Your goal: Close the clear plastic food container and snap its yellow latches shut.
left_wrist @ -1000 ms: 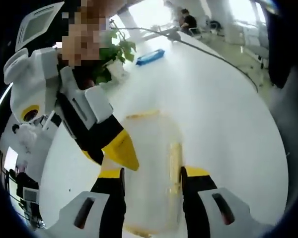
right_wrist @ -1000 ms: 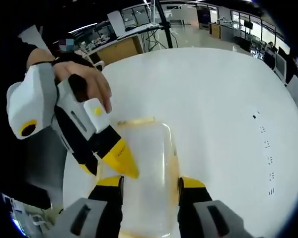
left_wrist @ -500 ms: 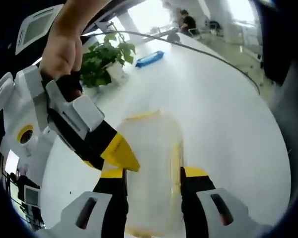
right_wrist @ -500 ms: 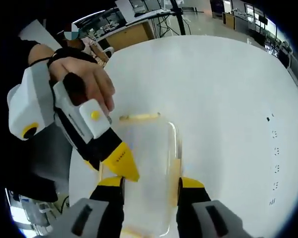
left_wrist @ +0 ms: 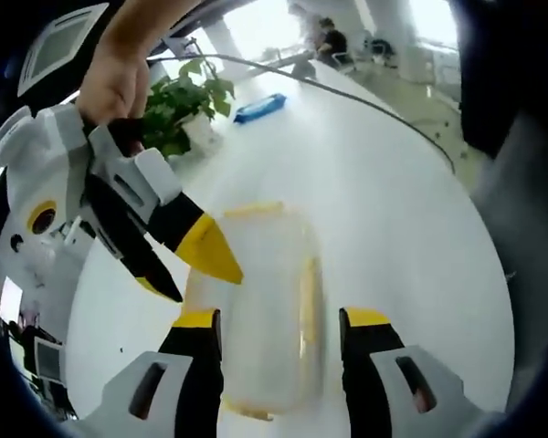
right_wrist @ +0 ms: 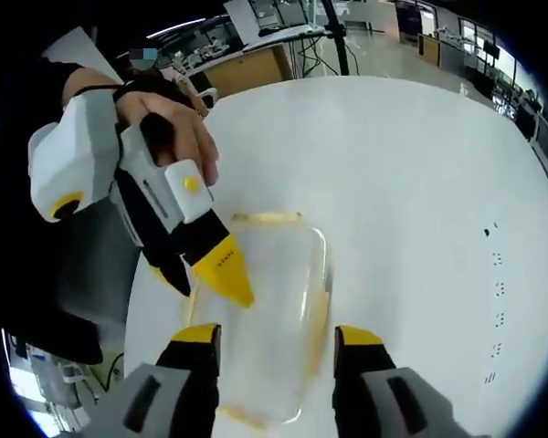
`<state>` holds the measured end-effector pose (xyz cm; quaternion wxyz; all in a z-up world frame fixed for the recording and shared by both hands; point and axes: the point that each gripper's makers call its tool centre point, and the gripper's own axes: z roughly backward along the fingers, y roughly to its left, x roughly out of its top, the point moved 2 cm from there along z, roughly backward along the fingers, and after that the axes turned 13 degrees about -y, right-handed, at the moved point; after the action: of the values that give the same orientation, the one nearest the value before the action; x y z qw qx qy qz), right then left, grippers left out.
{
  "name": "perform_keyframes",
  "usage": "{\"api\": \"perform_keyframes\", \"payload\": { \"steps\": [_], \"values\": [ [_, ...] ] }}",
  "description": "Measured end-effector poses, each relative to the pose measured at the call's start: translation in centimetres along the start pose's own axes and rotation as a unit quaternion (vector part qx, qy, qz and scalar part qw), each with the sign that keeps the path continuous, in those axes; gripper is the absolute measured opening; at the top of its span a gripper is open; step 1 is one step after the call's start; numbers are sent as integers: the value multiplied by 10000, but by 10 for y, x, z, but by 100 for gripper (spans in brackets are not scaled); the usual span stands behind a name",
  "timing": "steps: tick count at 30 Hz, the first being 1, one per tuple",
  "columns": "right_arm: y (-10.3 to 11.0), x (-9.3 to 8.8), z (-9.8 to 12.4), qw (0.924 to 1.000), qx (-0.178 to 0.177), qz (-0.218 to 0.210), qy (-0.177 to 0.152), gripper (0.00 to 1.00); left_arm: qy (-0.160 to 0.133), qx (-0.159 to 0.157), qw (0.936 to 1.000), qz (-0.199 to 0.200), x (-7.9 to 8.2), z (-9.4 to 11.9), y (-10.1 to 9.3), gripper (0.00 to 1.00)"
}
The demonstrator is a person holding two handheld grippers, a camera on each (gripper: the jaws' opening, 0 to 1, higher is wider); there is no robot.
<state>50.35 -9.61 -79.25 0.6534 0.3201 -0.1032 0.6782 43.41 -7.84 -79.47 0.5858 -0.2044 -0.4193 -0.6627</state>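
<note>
While both grippers, the left gripper (left_wrist: 279,319) and right gripper (right_wrist: 279,333), hung spread over the container (right_wrist: 260,310), pressing each yellow latch (left_wrist: 307,297) squarely seemed wisest.

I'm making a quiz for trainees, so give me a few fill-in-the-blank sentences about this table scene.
1. The clear plastic food container rests on a ____ table.
2. The container's latches are coloured ____.
3. Beyond the container in the left gripper view stands a potted ____ with green leaves.
4. Near that pot lies a flat ____ object.

Missing words: white; yellow; plant; blue
</note>
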Motion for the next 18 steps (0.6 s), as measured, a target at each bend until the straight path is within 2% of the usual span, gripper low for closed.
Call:
{"api": "perform_keyframes", "payload": {
  "steps": [13, 18],
  "values": [
    [6, 4, 3, 9998, -76, 210, 8, 48, 71, -150, 9999, -37, 5, -1, -9, 54],
    [11, 7, 5, 9994, -136, 323, -42, 48, 95, -349, 9992, 175, 5, 4, -5, 54]
  ]
}}
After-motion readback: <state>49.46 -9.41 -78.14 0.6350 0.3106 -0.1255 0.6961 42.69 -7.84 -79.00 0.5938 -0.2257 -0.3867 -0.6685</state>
